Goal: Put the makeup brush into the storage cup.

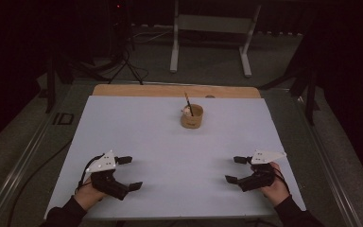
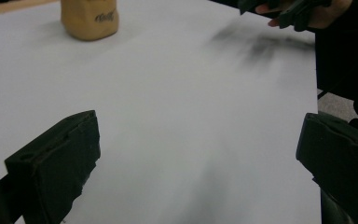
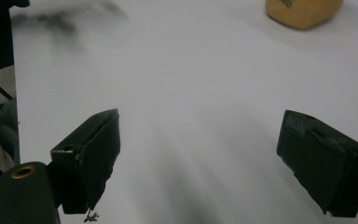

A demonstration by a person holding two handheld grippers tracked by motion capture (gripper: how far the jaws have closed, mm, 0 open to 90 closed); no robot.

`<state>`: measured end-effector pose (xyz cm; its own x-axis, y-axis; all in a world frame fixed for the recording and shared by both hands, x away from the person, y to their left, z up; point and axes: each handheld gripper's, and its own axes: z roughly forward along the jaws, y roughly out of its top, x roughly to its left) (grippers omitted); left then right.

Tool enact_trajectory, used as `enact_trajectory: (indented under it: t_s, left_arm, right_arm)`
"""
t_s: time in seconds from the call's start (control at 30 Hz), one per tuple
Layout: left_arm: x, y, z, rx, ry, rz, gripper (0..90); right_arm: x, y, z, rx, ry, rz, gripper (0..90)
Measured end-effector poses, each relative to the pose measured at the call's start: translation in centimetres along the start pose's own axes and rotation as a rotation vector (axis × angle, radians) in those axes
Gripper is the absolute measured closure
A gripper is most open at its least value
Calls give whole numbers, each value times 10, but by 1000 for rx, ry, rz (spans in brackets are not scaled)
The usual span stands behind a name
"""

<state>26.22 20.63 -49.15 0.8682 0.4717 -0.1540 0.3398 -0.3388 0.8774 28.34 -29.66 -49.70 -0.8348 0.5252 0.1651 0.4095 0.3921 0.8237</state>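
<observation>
Both grippers rest low at the near edge of the white table top point(image 1: 170, 142), apparently parked before any reach begins. The left gripper point(image 1: 127, 173) sits at about seven o'clock on the sheet, held by the person's left hand point(image 1: 89, 194). Its jaws stand wide apart with nothing between them. In the left gripper view the same left gripper point(image 2: 196, 154) shows bare white surface across the whole gap.

The right gripper point(image 1: 235, 169) mirrors it at about five o'clock, cradled in the right hand point(image 1: 275, 188). It too is spread wide and empty, and the right gripper view of this gripper point(image 3: 198, 158) shows plain table between the two black blocks.

The tan cup point(image 1: 192, 116) stands upright at about twelve o'clock, well apart from both tools and slightly right of the table's centre line. A thin stick point(image 1: 187, 100) leans out of it, and a small pale thing point(image 1: 186, 111) sits at the rim; it may be a spoon end or a wrapper, but the picture is too dim to tell.

Both jaw pairs point inward and forward toward the cup, so either hand could go for it. With the jaws already opened, I judge the pose a ready stance: the cup sits centred and far, and the stick's upright lean leaves it easy to pinch from above.
</observation>
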Motion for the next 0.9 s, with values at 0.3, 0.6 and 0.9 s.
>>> enact_trajectory:
  t_s: [0.3, 0.6, 0.9]
  left_arm:
    - [7, -13, -14, 21, 75, -41, 7]
    - [11, -23, -25, 23, 136, -46, 7]
    - [13, -29, -33, 47, 223, -40, 7]
  right_arm:
    - [-4, -17, -13, -18, -39, 2, 137]
    - [-2, -26, -20, -25, -62, 8, 138]
    - [-5, -32, -26, -34, -72, 27, 140]
